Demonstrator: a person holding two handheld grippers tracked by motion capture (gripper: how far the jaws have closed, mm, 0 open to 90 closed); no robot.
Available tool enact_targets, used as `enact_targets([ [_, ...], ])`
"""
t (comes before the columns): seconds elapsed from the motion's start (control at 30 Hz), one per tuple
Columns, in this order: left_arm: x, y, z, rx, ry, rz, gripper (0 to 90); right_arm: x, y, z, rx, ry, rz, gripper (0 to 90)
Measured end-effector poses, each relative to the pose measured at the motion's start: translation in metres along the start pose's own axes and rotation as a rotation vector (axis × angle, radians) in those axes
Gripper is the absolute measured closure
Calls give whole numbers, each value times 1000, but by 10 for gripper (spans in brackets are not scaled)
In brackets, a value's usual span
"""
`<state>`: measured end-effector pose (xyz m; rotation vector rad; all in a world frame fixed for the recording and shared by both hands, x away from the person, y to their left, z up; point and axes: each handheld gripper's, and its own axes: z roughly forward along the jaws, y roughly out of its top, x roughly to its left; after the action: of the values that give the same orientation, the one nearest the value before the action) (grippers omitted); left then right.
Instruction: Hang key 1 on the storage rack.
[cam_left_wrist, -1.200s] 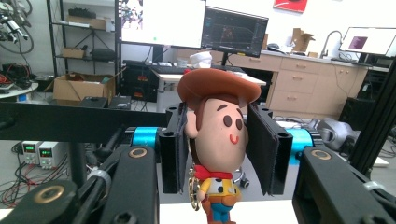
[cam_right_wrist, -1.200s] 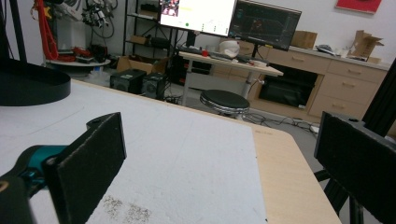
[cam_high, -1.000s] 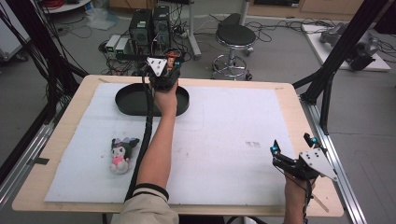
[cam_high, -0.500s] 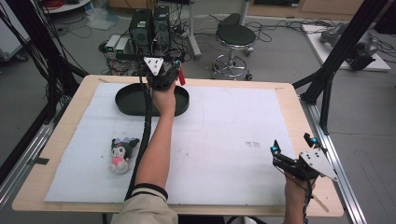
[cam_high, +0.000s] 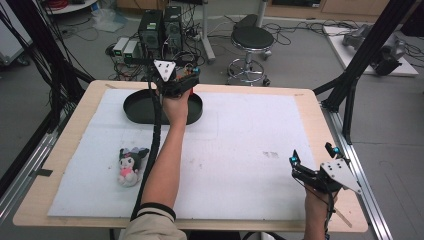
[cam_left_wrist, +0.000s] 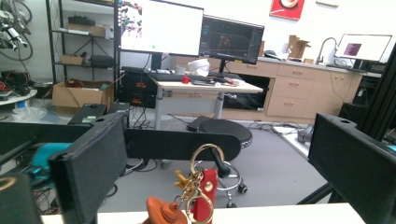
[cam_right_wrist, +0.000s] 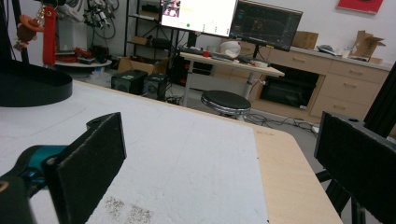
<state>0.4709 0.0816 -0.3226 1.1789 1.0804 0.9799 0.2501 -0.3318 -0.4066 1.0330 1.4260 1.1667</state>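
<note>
A workshop room with cables and computer boxes on the grey floor surrounds a wooden table (cam_high: 80, 107) covered by a white mat (cam_high: 250, 150). In the upper middle of the high view, the left gripper (cam_high: 186, 80) is at the far rim of a black oval tray (cam_high: 137, 107), above the right end of it. In the left gripper view its jaws stand wide apart, and a keychain (cam_left_wrist: 198, 196) with a gold ring, a red strap and an orange-brown charm is seen low in the gap between them; I cannot tell what carries it. A plush toy (cam_high: 130, 165) lies at the lower left of the mat. At the lower right, the right gripper (cam_high: 315, 159) is wide open too and holds nothing, near the table edge. A round stool (cam_high: 252, 40) stands behind the table.
</note>
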Motion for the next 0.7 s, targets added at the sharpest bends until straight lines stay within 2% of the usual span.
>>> enact_targets([
  [0.1,1,2,-6,5,-8,1,17,0,0,0,-1,1,3,13],
  [0.3,8,8,-21,-3,-4,-3,17,0,0,-1,-2,3,18,13],
  [0.53,14,20,-42,-38,0,16,17,0,1,-2,-12,3,25,13],
  [0.7,21,24,-56,-45,10,30,17,2,2,-2,-19,8,26,13],
])
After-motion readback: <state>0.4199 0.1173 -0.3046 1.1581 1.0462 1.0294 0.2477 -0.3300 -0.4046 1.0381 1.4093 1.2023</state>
